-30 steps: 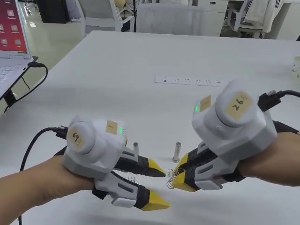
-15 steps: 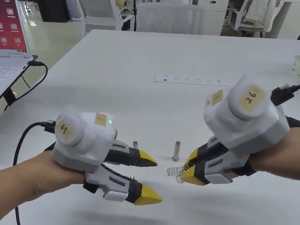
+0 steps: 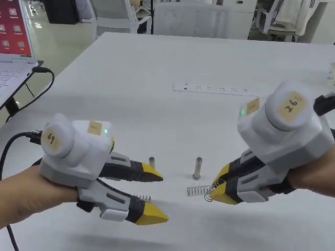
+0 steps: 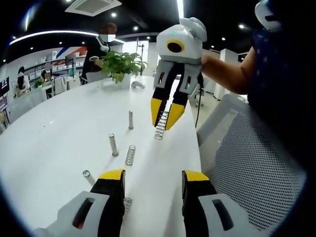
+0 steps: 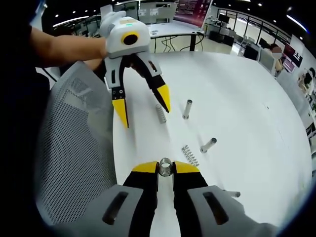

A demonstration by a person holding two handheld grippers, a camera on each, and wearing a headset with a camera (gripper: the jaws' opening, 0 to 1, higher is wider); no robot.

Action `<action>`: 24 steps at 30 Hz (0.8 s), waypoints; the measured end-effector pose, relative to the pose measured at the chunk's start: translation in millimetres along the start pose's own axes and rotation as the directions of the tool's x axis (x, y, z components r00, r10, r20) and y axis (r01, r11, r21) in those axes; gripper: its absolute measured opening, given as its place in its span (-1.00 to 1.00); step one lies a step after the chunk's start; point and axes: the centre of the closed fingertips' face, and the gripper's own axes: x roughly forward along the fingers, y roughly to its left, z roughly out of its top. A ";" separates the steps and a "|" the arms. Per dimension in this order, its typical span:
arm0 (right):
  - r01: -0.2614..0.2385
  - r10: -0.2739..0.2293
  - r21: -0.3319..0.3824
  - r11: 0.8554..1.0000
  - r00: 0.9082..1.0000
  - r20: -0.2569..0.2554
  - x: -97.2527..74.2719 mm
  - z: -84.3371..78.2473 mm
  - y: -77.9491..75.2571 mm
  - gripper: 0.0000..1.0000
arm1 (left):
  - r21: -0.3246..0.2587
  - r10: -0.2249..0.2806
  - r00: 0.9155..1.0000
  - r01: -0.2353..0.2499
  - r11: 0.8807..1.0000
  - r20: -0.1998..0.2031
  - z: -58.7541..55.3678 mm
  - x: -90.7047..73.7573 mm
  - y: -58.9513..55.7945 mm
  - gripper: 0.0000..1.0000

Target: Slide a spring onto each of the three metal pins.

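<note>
White benchtop [image 3: 131, 89] lies under both my tongs. My right gripper [image 3: 215, 191], at the lower right of the head view, is clamped on a spring [image 5: 165, 168]. Its coil end shows between the yellow tips at the bottom centre of the right gripper view. My left gripper [image 3: 157, 197], at the lower left, has its jaws wide apart and holds nothing. One pin [image 3: 198, 168] stands upright mid-frame between the grippers, and a second pin [image 3: 152, 162] stands to its left. A third pin [image 4: 88, 176] shows at the lower left of the left gripper view. A loose spring [image 3: 194, 189] lies flat just below the first pin, near my right tips. Another spring [image 3: 144, 198] lies beside my left gripper's lower jaw.
</note>
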 end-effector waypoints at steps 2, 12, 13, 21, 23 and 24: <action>0.003 -0.003 0.003 1.000 1.000 0.000 -1.5 -1.1 -1.3 -0.83 | -0.010 0.005 1.000 -0.005 1.000 0.011 -0.8 -4.1 0.5 -0.19; 0.015 -0.015 0.016 1.000 1.000 -0.015 -7.7 -8.4 -8.0 -0.83 | -0.056 0.059 0.997 -0.056 0.997 0.042 -7.8 -18.3 5.8 -0.16; 0.016 -0.016 0.020 1.000 1.000 -0.017 -8.2 -9.4 -8.5 -0.83 | -0.059 0.065 0.997 -0.063 0.996 0.045 -8.8 -19.1 6.2 -0.16; 0.028 -0.027 0.028 0.999 0.999 -0.025 -15.1 -14.1 -12.3 -0.83 | -0.094 0.106 0.992 -0.100 0.991 0.070 -12.6 -27.0 10.9 -0.13; 0.034 -0.033 0.030 0.999 0.999 -0.026 -17.8 -15.0 -14.3 -0.83 | -0.101 0.115 0.990 -0.107 0.989 0.076 -12.9 -28.6 11.9 -0.12; 0.035 -0.034 0.032 0.999 0.999 -0.026 -18.9 -15.4 -15.2 -0.83 | -0.105 0.119 0.990 -0.110 0.988 0.080 -12.7 -29.0 12.4 -0.11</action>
